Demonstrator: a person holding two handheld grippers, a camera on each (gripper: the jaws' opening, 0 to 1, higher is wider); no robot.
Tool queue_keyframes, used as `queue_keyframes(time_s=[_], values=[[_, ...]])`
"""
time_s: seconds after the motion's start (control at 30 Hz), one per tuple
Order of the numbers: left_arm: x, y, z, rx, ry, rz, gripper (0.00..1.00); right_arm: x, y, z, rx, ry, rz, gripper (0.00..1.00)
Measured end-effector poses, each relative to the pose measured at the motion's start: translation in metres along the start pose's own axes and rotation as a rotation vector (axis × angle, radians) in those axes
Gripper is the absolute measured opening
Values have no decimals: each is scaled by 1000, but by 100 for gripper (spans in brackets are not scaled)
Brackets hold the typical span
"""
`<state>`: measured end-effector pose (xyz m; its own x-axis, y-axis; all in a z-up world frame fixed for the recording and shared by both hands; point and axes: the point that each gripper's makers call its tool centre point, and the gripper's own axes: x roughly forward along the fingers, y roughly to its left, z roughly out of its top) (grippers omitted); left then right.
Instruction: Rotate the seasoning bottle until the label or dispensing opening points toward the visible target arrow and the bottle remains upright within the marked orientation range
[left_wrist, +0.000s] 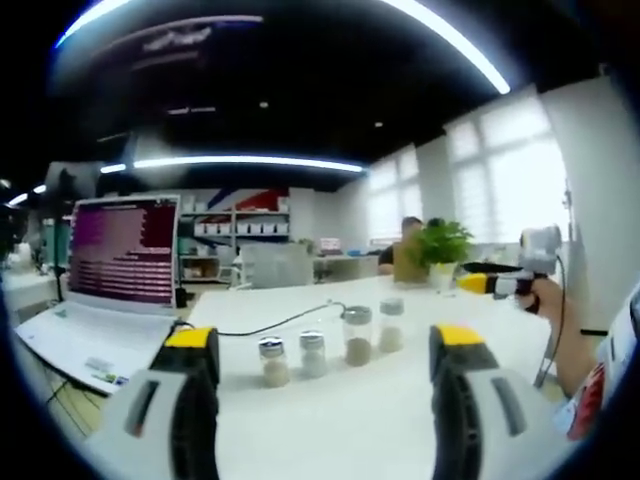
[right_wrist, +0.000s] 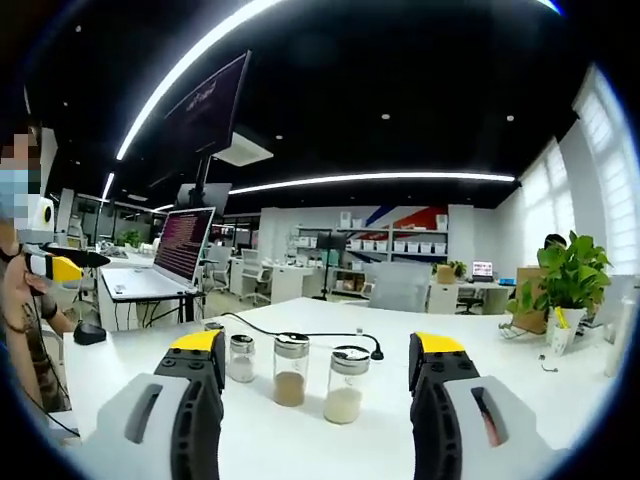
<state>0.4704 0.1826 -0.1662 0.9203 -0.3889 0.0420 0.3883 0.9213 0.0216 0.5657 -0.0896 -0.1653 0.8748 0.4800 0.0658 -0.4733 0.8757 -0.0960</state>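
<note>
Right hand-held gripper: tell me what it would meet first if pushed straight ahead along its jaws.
Probably the seasoning bottles: the right hand-held gripper, jaws open, points at the gap between the brown-filled bottle and the white-filled bottle. The white-filled one looks nearer, so likely first, though depth is unclear.

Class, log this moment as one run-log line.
left gripper: open | right gripper: open | seasoning bottles: upright, untouched on table
</note>
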Motion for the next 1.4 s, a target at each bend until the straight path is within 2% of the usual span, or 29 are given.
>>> queue_keyframes(time_s=[0.3,0.5,0.63,0.97,1.17,1.4], values=[[-11,11,6,-25,-32,37,94,11,7,-3,-9,24,18,75],[-13,19,7,-12,-32,77,94,20,11,-5,-33,38,24,75],[-13,20,7,-18,-34,75,94,25,12,-6,-46,43,26,74],[-11,17,6,-8,-24,71,94,42,15,-16,-7,69,30,73],[-9,17,1,19,3,76,94,54,15,-22,5,82,24,74],[-8,16,4,-2,-13,67,93,67,19,-26,8,90,30,70]])
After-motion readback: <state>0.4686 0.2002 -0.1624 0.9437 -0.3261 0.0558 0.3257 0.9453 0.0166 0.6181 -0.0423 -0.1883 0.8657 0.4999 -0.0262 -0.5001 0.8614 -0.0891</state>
